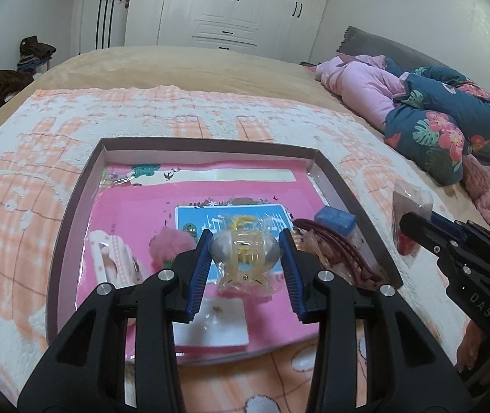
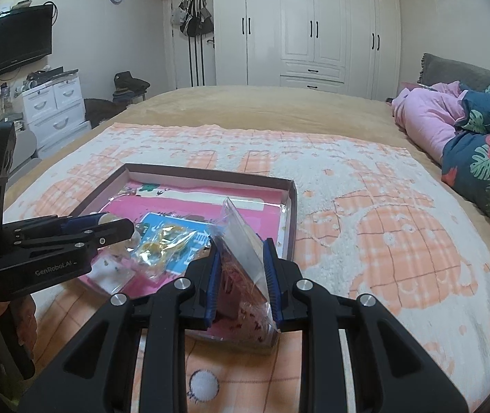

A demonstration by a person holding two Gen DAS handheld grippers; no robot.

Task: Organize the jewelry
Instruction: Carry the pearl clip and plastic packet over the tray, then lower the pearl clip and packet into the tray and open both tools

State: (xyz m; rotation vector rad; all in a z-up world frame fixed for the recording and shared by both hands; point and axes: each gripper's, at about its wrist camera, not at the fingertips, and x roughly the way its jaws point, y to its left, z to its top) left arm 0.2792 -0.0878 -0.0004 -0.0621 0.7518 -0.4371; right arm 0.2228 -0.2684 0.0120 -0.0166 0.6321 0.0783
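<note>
Two grippers are working over the shallow box (image 1: 73,213) lying on the peach-and-white blanket (image 1: 38,144), each one carrying a packet. Going from the left, the left gripper (image 1: 245,254) is pinching a translucent yellow claw clip (image 1: 243,251) sealed in a clear bag, its blue pads (image 1: 199,258) pressing on the clip's rounded sides, and it is hanging above the box's pink lining. That clip is looking light and stiff but brittle at the teeth, and the film around it is likely slippery, so gripping across the body, as now, seems the safest hold. Further right, the right gripper (image 2: 241,275) is closing narrowly on a flat clear packet (image 2: 245,251) with red-patterned contents, hovering at the box's near right corner; being thin and floppy, it is probably best held low, near its stiffer backing. The left wrist view is showing what else is lying in the box: a pink clip (image 1: 110,258), a fluffy pink piece (image 1: 172,244), dark red hairbands (image 1: 331,244) and a small blue block (image 1: 334,218). The right wrist view is showing the packet's tilt and a hand (image 2: 0,327) holding the left gripper.
</note>
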